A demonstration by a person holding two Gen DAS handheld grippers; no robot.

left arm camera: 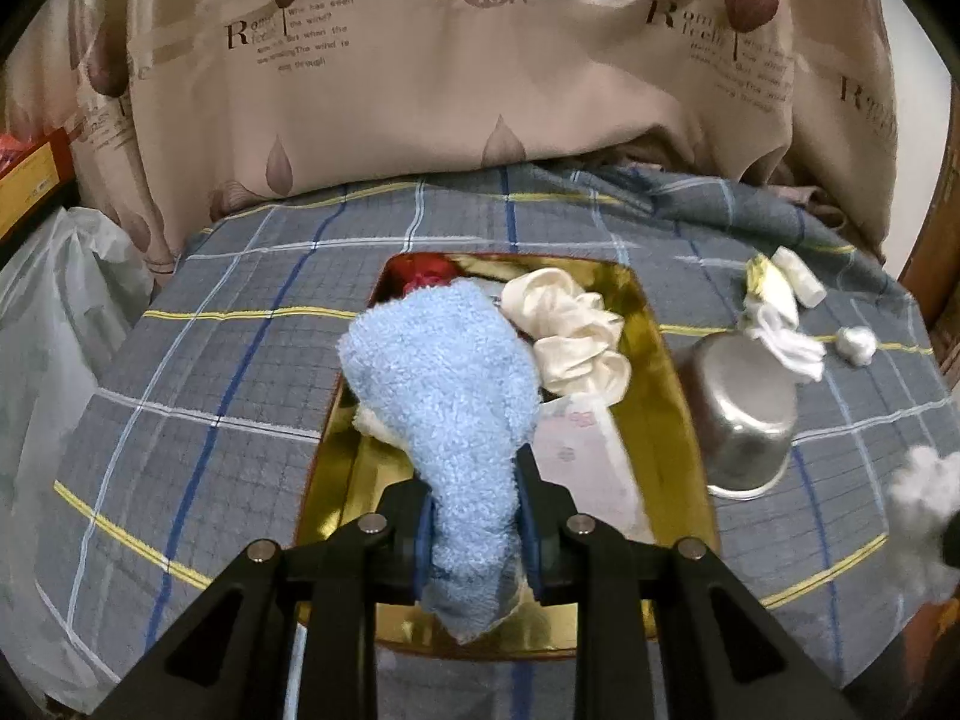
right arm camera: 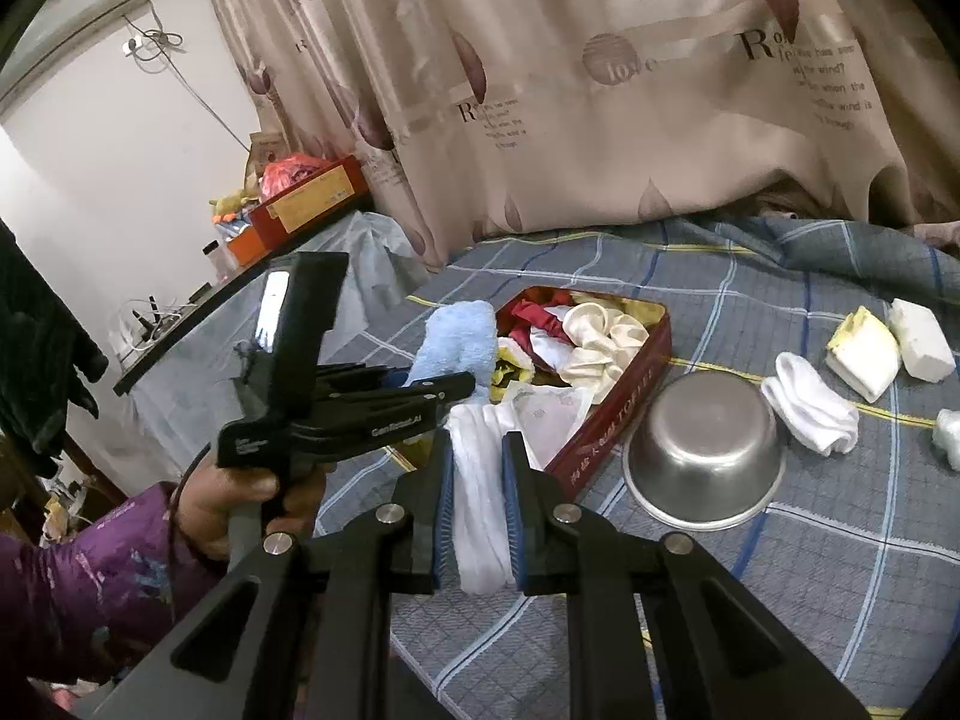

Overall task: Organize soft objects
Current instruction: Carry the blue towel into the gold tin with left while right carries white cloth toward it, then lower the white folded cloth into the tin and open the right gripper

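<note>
A: Left gripper (left arm camera: 474, 534), what do you log?
B: Fingers pinching a fluffy light-blue sock (left arm camera: 444, 396). The sock hangs over the gold-lined red tin (left arm camera: 672, 372), its free end draped across the tin's left side.

A: And inside the tin?
B: A cream satin scrunchie (left arm camera: 570, 330) at the far right, red fabric (left arm camera: 423, 273) in the far corner, a pale printed pouch (left arm camera: 591, 450) along the right wall, and a bit of cream fleece under the blue sock.

A: Right gripper (right arm camera: 477, 504)?
B: Fingers clamped on a white sock (right arm camera: 480, 480), held up at the tin's near end; whether it touches the rim I cannot tell.

A: Where does the tin sit?
B: On a bed with a grey plaid sheet (right arm camera: 780, 570), a beige printed curtain (right arm camera: 600, 90) behind.

A: Loose items around it?
B: A steel bowl (right arm camera: 705, 450), tipped on its side, just beside the tin's right wall. Past it lies another white sock (right arm camera: 810, 408), folded. Further right, a yellow-and-white folded piece (right arm camera: 861, 357) touches a white block (right arm camera: 921, 339). A small white bundle (right arm camera: 948, 429) is at the edge, partly cut off.

A: Anything else?
B: From the right wrist view, the person's left hand (right arm camera: 240, 504), purple sleeve, grips the left tool's handle.
</note>
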